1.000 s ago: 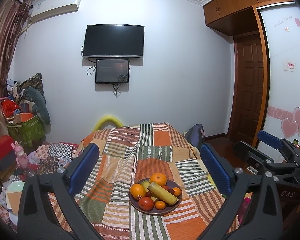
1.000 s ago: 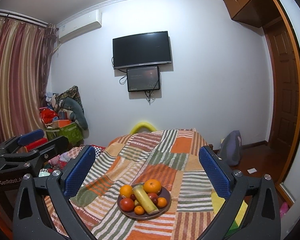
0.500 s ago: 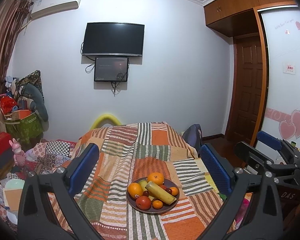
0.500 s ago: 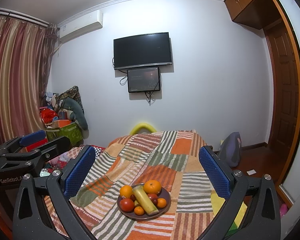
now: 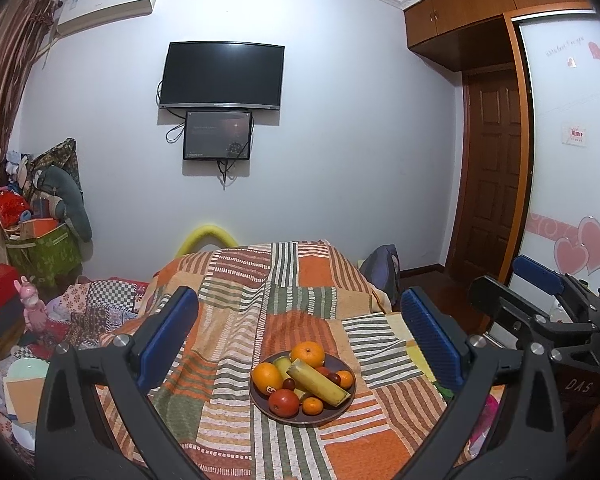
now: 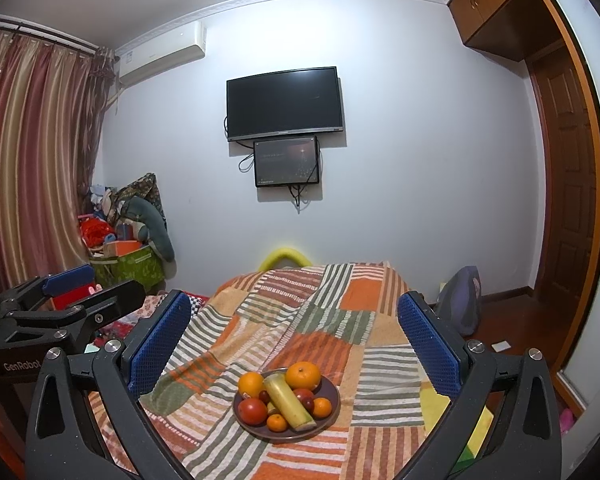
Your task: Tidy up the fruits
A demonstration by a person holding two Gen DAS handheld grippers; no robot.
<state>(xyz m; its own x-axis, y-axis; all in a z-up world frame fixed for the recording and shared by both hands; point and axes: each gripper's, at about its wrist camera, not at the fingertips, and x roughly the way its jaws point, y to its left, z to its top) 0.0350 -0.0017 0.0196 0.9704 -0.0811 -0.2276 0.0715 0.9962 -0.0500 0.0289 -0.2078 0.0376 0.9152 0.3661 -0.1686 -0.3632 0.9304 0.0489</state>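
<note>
A dark round plate (image 5: 342,408) (image 6: 332,416) of fruit sits on a striped patchwork cloth (image 5: 284,312) (image 6: 332,320). It holds a yellow-green banana (image 5: 318,382) (image 6: 289,400), two large oranges (image 5: 308,354) (image 6: 303,375), a red apple (image 5: 284,403) (image 6: 253,411), small tangerines and dark red fruits. My left gripper (image 5: 300,332) is open and empty, above and short of the plate. My right gripper (image 6: 294,330) is open and empty, likewise short of the plate. Each gripper shows at the edge of the other's view.
The cloth covers a raised surface that drops off at the sides. Clutter, a green box (image 6: 132,266) and toys lie on the left. A backpack (image 6: 458,304) sits on the floor at the right, near a wooden door (image 5: 488,184). A TV (image 5: 222,76) hangs on the far wall.
The left wrist view has shifted slightly, with the plate now sitting a little left of where it was. The right gripper view is almost unchanged. Both grippers stay open.
</note>
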